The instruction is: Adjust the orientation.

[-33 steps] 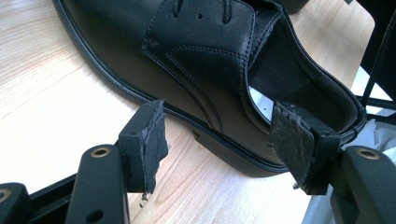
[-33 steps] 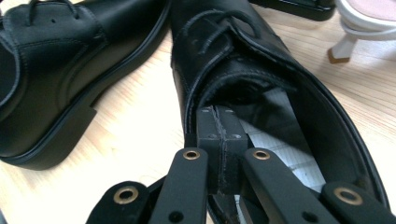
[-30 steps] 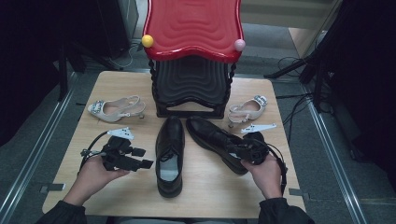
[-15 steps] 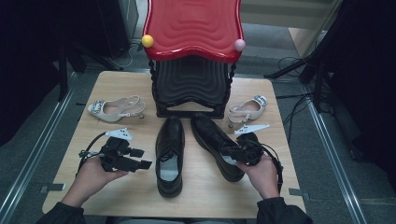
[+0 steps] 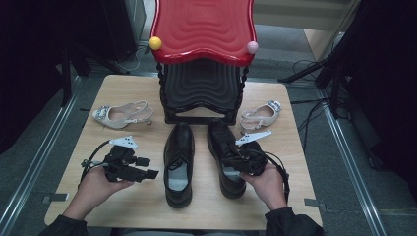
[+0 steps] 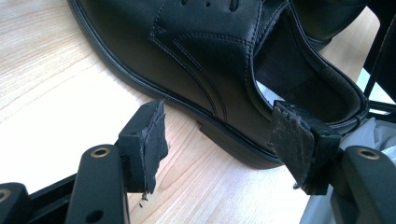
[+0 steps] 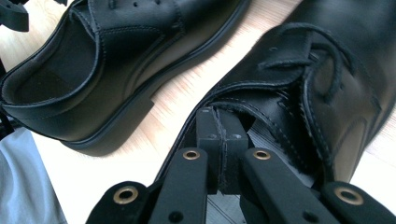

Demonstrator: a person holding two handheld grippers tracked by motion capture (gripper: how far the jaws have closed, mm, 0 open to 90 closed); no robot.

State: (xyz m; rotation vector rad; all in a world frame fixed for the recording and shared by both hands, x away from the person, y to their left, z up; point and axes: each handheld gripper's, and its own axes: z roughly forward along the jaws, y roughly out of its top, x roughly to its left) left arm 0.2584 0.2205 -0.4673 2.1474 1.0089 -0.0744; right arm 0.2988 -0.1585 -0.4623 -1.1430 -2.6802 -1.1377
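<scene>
My right gripper (image 5: 235,158) is clenched on the inner side wall of the right shoe (image 5: 225,157), at the rim of its opening; in the right gripper view the two pads (image 7: 220,156) press together with the leather edge pinched between them. That shoe (image 7: 299,93) lies on the table (image 5: 123,88) with its toe toward the black stand (image 5: 201,91) and its heel toward me, just beside the left shoe (image 5: 178,164), the two nearly parallel

My left gripper (image 5: 140,173) rests on the table left of the left shoe, its jaws spread apart and holding nothing. In the left gripper view the worn pads (image 6: 144,140) stand wide, and the shoe's (image 6: 224,70) heel side lies just past them, not touched

A pale heeled sandal (image 5: 120,114) lies at the far left of the table, and a second one (image 5: 260,114) at the far right, next to the stand. A red wavy top (image 5: 204,27) sits on the stand, with a yellow ball (image 5: 155,43) and a pink ball (image 5: 252,47) at its near corners
</scene>
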